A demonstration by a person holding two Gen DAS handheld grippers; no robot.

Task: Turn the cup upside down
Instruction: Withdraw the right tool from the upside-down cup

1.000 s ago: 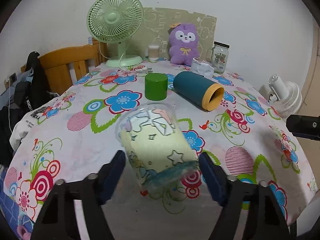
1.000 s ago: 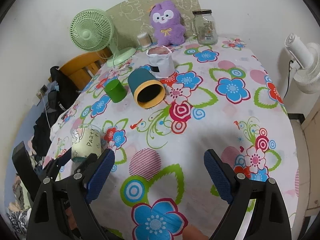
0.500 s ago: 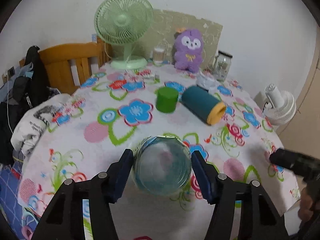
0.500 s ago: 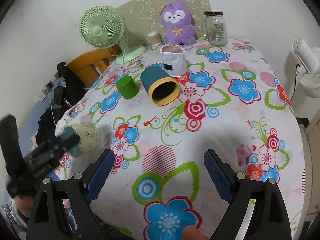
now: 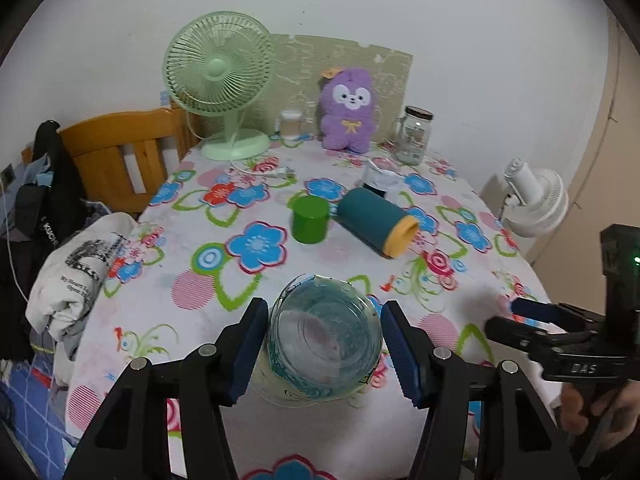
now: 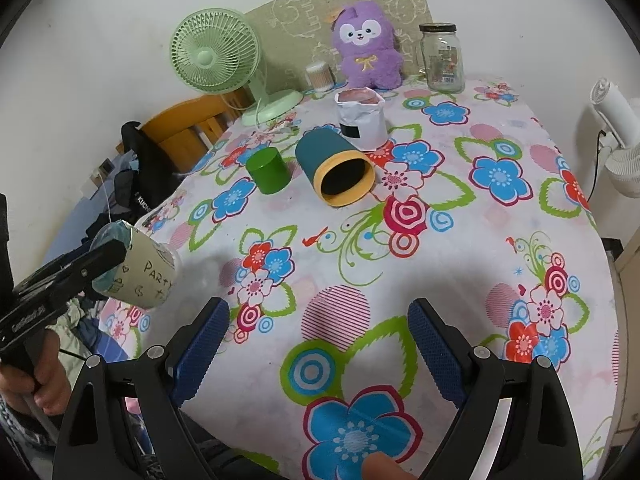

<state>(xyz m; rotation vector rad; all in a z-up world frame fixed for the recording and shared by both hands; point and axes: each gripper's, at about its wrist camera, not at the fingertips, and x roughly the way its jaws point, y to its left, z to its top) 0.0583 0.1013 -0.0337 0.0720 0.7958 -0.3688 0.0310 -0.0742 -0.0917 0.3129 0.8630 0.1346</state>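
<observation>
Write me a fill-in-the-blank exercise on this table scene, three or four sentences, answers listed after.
1. The left hand-held gripper is shut on the party ____.
2. The right hand-held gripper is open and holds ____.
3. The teal tube with the yellow rim lies on its ____ beside the green canister.
4. The plush toy against the wall is ____ in colour.

Missing words: cup; nothing; side; purple

Left claw (image 5: pixel 323 344) clamped; right claw (image 6: pixel 318 350) apparently spread.
</observation>
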